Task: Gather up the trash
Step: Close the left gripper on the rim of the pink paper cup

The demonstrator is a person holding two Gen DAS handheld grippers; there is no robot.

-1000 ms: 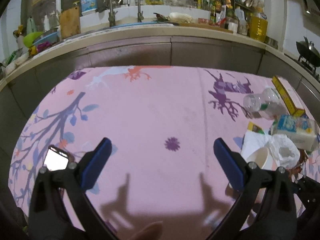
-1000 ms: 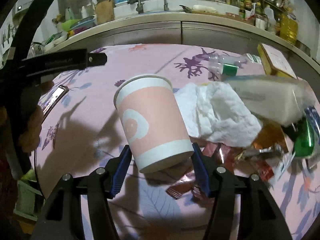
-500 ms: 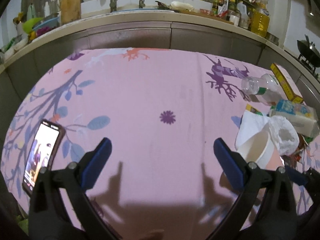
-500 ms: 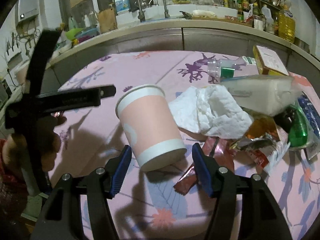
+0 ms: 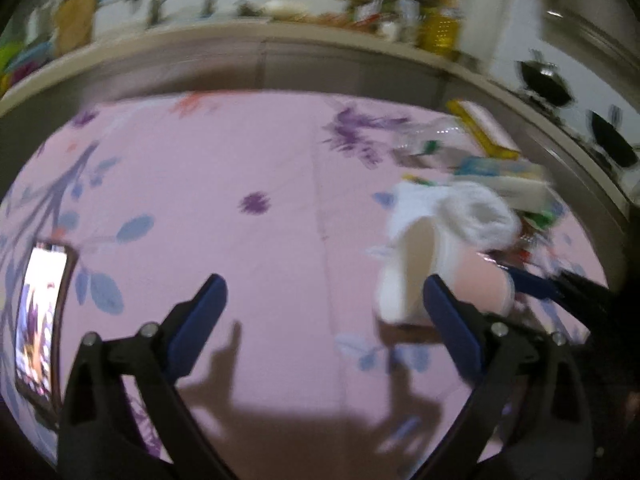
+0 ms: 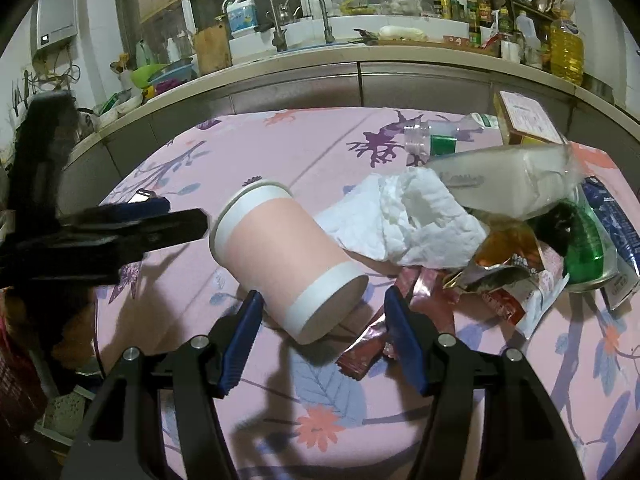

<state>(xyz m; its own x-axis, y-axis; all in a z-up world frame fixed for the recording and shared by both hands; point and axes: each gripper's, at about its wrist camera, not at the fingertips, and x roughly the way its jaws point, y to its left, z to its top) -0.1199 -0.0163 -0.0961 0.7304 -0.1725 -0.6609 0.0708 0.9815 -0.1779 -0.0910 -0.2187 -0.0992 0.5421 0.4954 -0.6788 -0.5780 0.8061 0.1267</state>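
A pink and white paper cup (image 6: pixel 286 260) lies on its side on the pink tablecloth, its base just ahead of my right gripper (image 6: pixel 322 312), whose open jaws touch nothing. The cup also shows in the blurred left wrist view (image 5: pixel 416 272), mouth toward the camera, just behind that gripper's right finger. My left gripper (image 5: pixel 322 300) is open and empty over bare cloth; it appears at the left of the right wrist view (image 6: pixel 120 228). A trash pile lies right of the cup: white tissue (image 6: pixel 404 216), a plastic packet (image 6: pixel 504 176), foil wrappers (image 6: pixel 492 276), a green can (image 6: pixel 584 248), a clear bottle (image 6: pixel 436 140).
A phone (image 5: pixel 40 320) with a lit screen lies at the table's left edge. A yellow box (image 6: pixel 524 116) sits at the far right. A kitchen counter (image 6: pixel 360 56) with a sink, bottles and dishes runs behind the table. The tablecloth (image 5: pixel 240 160) spreads left of the pile.
The cup has tipped from upright onto its side, and the right jaws no longer hold it. The left gripper has swung right toward the cup; its view is blurred.
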